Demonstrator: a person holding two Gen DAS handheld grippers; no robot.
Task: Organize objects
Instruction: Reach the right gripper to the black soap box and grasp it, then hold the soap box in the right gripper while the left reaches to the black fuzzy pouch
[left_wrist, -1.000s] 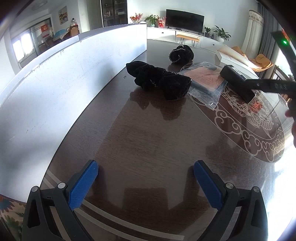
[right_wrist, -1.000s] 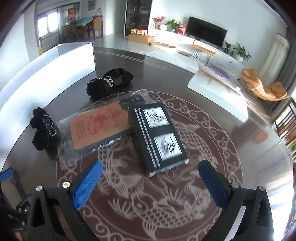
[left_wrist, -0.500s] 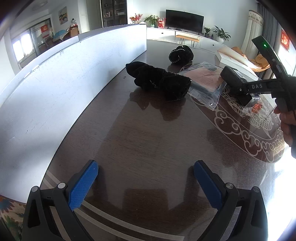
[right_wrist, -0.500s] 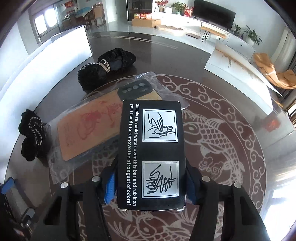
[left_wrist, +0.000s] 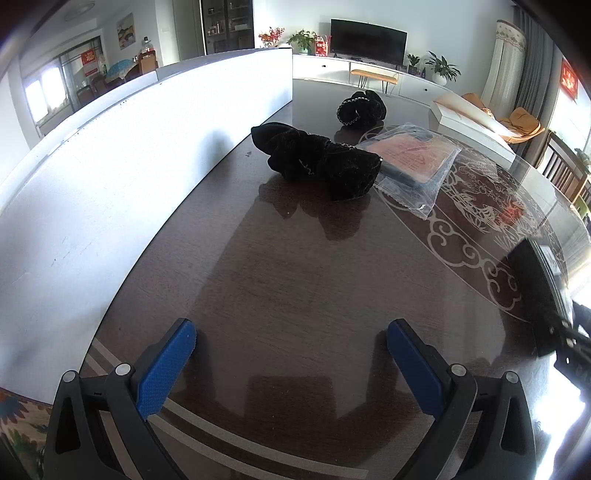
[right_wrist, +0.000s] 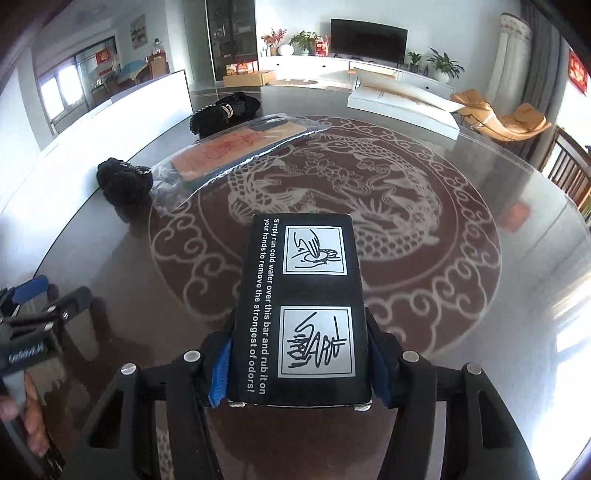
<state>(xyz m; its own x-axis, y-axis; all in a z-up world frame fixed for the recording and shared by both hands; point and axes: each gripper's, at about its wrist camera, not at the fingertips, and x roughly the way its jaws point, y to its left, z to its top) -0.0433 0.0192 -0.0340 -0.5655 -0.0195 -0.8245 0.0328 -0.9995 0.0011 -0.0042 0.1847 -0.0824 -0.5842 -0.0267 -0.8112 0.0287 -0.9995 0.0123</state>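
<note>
My right gripper (right_wrist: 301, 369) is shut on a black box (right_wrist: 301, 306) printed with white text and two drawings, its blue pads pressing both long sides. The box hangs over the carp pattern of the glass table (right_wrist: 461, 280). In the left wrist view the same box (left_wrist: 532, 288) shows at the right edge. My left gripper (left_wrist: 290, 332) stands open over bare dark wood with nothing between its fingers. A bagged orange phone case (right_wrist: 236, 151) lies farther back, with one black scrunchie (right_wrist: 123, 181) beside it and another (right_wrist: 225, 110) behind it.
A white upright panel (left_wrist: 129, 166) runs along the table's left side. A long white box (right_wrist: 402, 103) lies at the far edge. A hand (right_wrist: 22, 406) holds the left gripper (right_wrist: 51, 293) at the lower left. Chairs stand beyond the table's right rim.
My right gripper closed on the black box and carried it toward the near side, away from the bagged phone case. My left gripper stayed where it was.
</note>
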